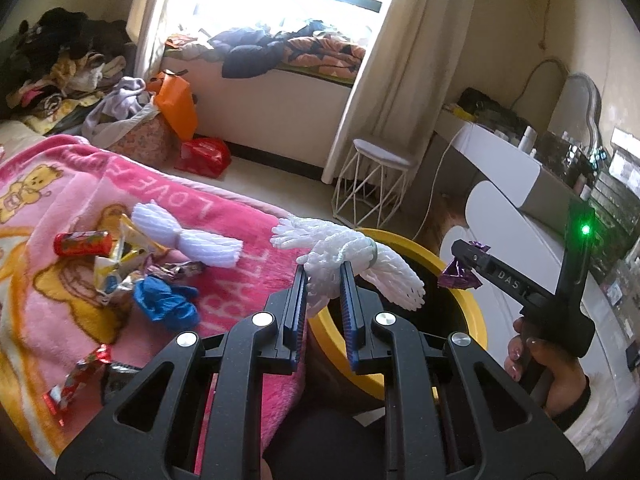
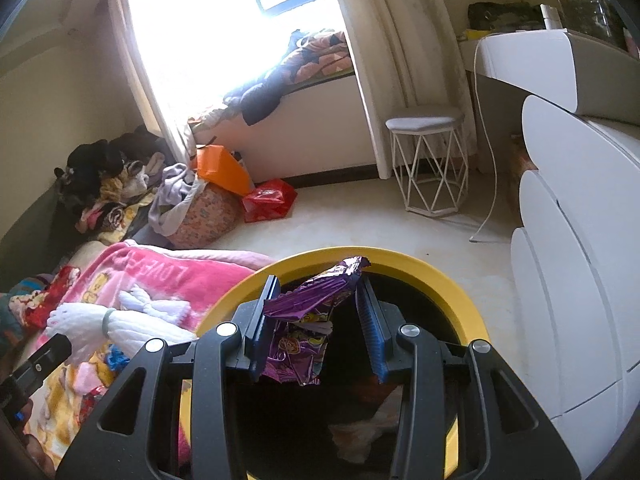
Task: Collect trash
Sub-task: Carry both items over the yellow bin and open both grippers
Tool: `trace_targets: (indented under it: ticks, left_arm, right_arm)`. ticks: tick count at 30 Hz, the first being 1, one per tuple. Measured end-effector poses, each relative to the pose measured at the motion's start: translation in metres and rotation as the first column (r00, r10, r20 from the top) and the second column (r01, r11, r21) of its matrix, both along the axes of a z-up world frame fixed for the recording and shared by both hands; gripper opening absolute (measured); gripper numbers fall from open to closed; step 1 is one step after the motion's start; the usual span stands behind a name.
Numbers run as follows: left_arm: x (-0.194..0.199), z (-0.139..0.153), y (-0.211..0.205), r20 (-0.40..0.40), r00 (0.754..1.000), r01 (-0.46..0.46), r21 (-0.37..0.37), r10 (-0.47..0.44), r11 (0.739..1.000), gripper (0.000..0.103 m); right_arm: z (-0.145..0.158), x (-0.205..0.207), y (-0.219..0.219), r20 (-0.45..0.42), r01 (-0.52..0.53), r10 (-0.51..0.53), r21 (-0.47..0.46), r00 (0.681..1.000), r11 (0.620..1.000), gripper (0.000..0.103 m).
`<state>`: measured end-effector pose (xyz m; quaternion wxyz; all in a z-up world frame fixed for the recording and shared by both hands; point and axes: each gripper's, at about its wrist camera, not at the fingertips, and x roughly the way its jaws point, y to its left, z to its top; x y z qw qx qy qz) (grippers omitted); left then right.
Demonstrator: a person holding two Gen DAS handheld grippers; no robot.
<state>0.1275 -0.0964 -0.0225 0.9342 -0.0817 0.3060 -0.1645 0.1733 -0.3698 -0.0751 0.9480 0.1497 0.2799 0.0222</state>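
A yellow-rimmed black trash bin [image 1: 460, 264] [image 2: 436, 276] stands beside the bed. My left gripper [image 1: 325, 276] is shut on a white foam fruit net [image 1: 352, 256] [image 2: 120, 328], held over the bin's near rim. My right gripper [image 2: 318, 292] [image 1: 460, 260] is over the bin mouth with its jaws apart; a purple foil wrapper [image 2: 308, 312] [image 1: 460, 274] hangs against its left finger. More trash lies on the pink blanket [image 1: 224, 216]: a second white foam net [image 1: 188, 236], a red candy tube [image 1: 82, 243], foil wrappers [image 1: 120, 264], a blue crumpled piece [image 1: 164, 300].
A white wire stool [image 1: 372, 184] [image 2: 432, 164] stands on the floor beyond the bin. White drawers [image 2: 568, 280] are on the right. Red and orange bags [image 2: 268, 200] and a clothes pile [image 2: 120, 184] sit by the window seat. Trash lies inside the bin [image 2: 368, 428].
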Motion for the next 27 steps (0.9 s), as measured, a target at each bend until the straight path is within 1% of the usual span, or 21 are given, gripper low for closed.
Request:
trace_targets:
  ticks: [9,19,20,21,22,23,24,25,26,27]
  left_arm:
    - [0.013,-0.02,-0.027,-0.043,0.998,0.047,0.056,-0.045,0.997,0.012]
    - [0.025,-0.035,-0.049,-0.078,0.994,0.089,0.092,-0.082,0.992,0.012]
    - [0.026,-0.035,-0.05,-0.078,0.994,0.088,0.094,-0.081,0.992,0.016]
    - [0.028,-0.036,-0.051,-0.078,0.994,0.087,0.091,-0.08,0.992,0.025]
    - [0.03,-0.036,-0.051,-0.08,0.994,0.085,0.084,-0.078,0.993,0.03]
    - [0.03,-0.037,-0.051,-0.082,0.994,0.081,0.075,-0.074,0.994,0.041]
    - [0.031,-0.037,-0.05,-0.084,0.994,0.081,0.062,-0.076,0.995,0.048]
    - [0.03,-0.037,-0.049,-0.082,0.994,0.08,0.054,-0.076,0.995,0.051]
    - [0.029,-0.036,-0.048,-0.078,0.994,0.077,0.048,-0.073,0.996,0.059]
    - [0.028,-0.035,-0.046,-0.069,0.996,0.067,0.04,-0.065,0.997,0.071]
  right_arm:
    - [-0.015,0.008,-0.011,-0.038,0.013,-0.013,0.0,0.999,1.0,0.038]
    - [-0.027,0.015,-0.021,-0.069,0.018,-0.017,0.015,0.997,1.0,0.04]
    - [-0.028,0.016,-0.023,-0.073,0.02,-0.018,0.02,0.997,1.0,0.042]
    - [-0.029,0.017,-0.024,-0.076,0.021,-0.019,0.026,0.997,0.999,0.051]
    - [-0.029,0.018,-0.024,-0.079,0.026,-0.024,0.031,0.997,0.999,0.057]
    - [-0.03,0.018,-0.025,-0.079,0.03,-0.027,0.035,0.996,0.999,0.059]
    - [-0.03,0.018,-0.025,-0.081,0.032,-0.029,0.037,0.996,0.999,0.06]
    - [-0.031,0.018,-0.026,-0.083,0.033,-0.03,0.037,0.996,0.999,0.062]
    - [-0.032,0.018,-0.027,-0.085,0.036,-0.033,0.035,0.996,0.999,0.065]
    - [-0.032,0.018,-0.027,-0.086,0.04,-0.037,0.034,0.996,0.999,0.07]
